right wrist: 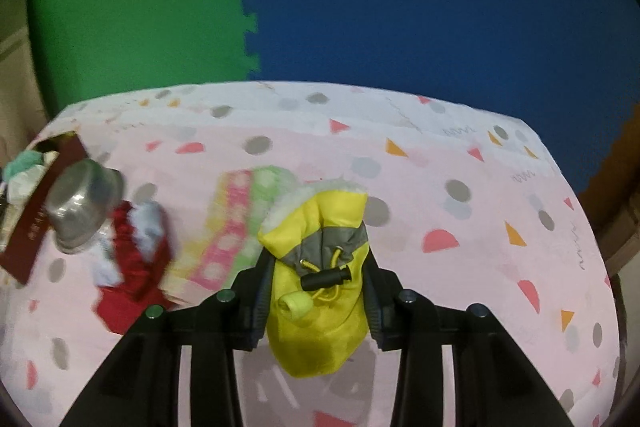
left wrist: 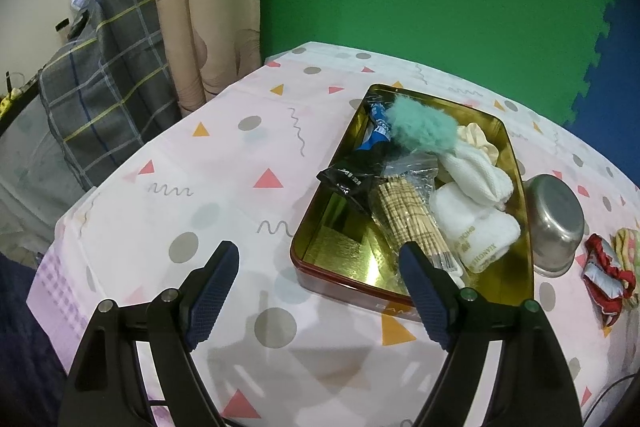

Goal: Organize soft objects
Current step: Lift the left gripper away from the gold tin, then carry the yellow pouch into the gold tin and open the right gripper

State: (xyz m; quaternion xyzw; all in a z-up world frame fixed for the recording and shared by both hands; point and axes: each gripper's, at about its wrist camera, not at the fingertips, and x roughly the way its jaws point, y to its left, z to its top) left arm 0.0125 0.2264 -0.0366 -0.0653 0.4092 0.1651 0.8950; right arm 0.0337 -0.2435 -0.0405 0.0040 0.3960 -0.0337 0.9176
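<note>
Tin (left wrist: 320, 227): sitting on the worktop (left wrist: 224, 155), holding white socks (left wrist: 476, 203), teal fluffy piece (left wrist: 424, 125), packets.
Steel bowl (left wrist: 554, 223): lying at tin's 3 o'clock.
Left gripper (left wrist: 320, 291): hovering, spread wide.
Right gripper (right wrist: 318, 291): clamping the yellow pouch (right wrist: 316, 303) above worktop.

black tongs (left wrist: 320, 291), ribbed navy pads (left wrist: 212, 299), silver screws (left wrist: 171, 294)

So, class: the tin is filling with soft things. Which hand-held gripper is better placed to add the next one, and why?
The right hand-held gripper: it is shut on the yellow pouch. The left hand-held gripper is open and holds nothing, near the gold tin.
</note>
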